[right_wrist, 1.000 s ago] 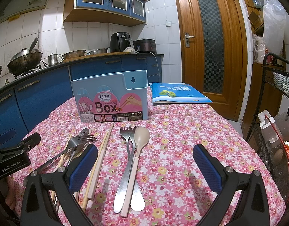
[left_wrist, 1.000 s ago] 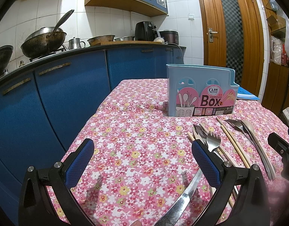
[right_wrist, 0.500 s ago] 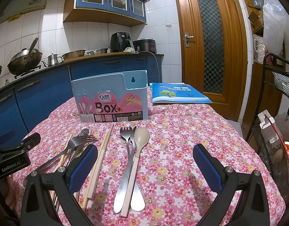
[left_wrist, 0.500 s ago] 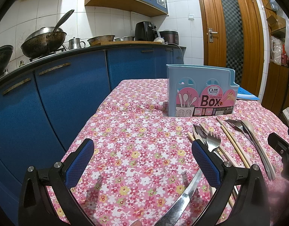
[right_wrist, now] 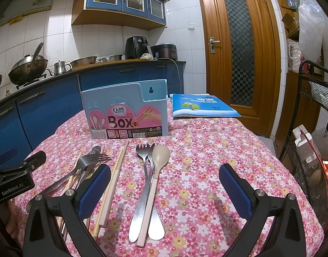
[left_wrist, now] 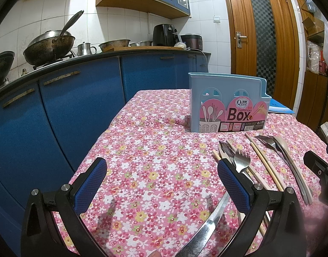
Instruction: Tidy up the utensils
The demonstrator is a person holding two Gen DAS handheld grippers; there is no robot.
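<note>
A light blue chopsticks box [right_wrist: 125,109] stands upright on the floral tablecloth [right_wrist: 206,160]; it also shows in the left wrist view [left_wrist: 228,105]. In front of it lie a beige spoon [right_wrist: 157,177], a steel fork [right_wrist: 142,171] beside it, a pair of chopsticks [right_wrist: 112,182] and a pile of forks and other utensils [right_wrist: 86,165]. My right gripper [right_wrist: 164,188] is open, low over the spoon and fork. My left gripper [left_wrist: 161,184] is open and empty, left of the pile [left_wrist: 238,162]; a knife blade [left_wrist: 208,224] lies near its right finger.
A blue booklet [right_wrist: 200,106] lies behind and to the right of the box. Blue kitchen cabinets [left_wrist: 67,111] with a wok [left_wrist: 48,47] run along the left. A wooden door [right_wrist: 238,53] is behind the table. A black wire rack [right_wrist: 313,128] stands at the right.
</note>
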